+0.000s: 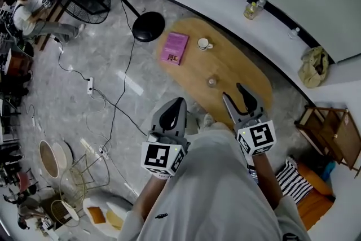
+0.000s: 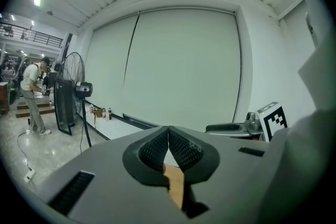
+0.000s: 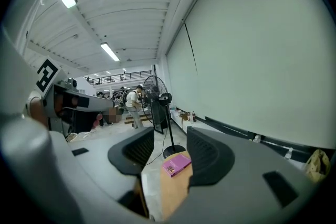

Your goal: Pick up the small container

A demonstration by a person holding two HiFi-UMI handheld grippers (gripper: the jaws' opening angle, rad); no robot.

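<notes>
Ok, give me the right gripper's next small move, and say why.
Probably ease the right gripper forward and slightly left, toward the small container. Its jaws stand apart and empty, the container sits on the table just ahead of them, and that gripper's own view frames the pink book instead.

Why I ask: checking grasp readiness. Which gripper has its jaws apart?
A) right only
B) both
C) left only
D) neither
A: the right gripper shows a clear gap, with the pink book seen through it, while the left gripper has its tips touching.
</notes>
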